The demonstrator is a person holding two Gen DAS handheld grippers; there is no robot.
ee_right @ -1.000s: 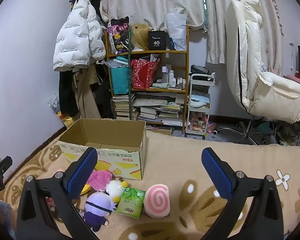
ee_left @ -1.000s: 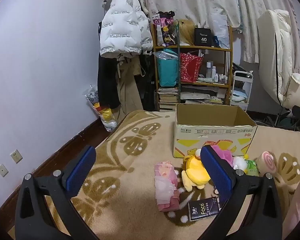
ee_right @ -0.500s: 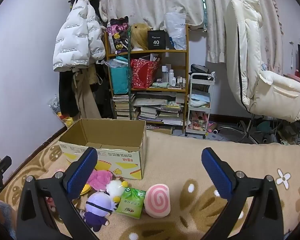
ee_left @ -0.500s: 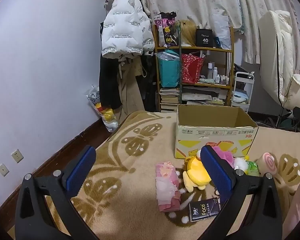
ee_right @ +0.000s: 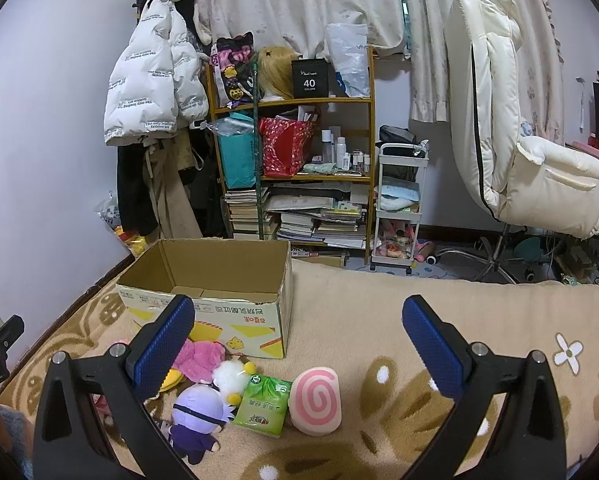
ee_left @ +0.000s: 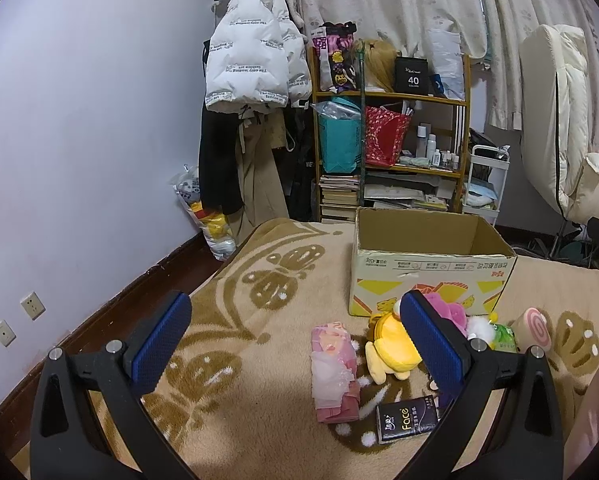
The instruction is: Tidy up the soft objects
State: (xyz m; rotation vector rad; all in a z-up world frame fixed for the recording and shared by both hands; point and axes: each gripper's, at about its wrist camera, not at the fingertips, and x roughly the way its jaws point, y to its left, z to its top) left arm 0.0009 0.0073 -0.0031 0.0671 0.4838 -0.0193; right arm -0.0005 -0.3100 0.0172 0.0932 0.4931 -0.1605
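Beige patterned blanket (ee_left: 283, 280) covering a bed, with an open cardboard box (ee_left: 427, 268) standing on it before a cluttered shelf (ee_right: 295, 168) and a white chair (ee_right: 511, 140). Left hand-held gripper (ee_left: 295, 344): jaws spread wide, empty, raised above the blanket; the soft objects lie low and to its right, the yellow plush (ee_left: 391, 352) partly behind its right pad, the pink packet (ee_left: 333, 372) between the pads but well below them, the black tissue pack (ee_left: 407, 424) nearest the camera. Right hand-held gripper (ee_right: 295, 348): jaws likewise wide and empty; the pink swirl cushion (ee_right: 315, 400) and green tissue pack (ee_right: 263, 404) lie between its pads on the blanket, the purple doll (ee_right: 197, 416), white pompom toy (ee_right: 229, 374) and pink plush (ee_right: 199, 356) towards its left pad, all just in front of the box
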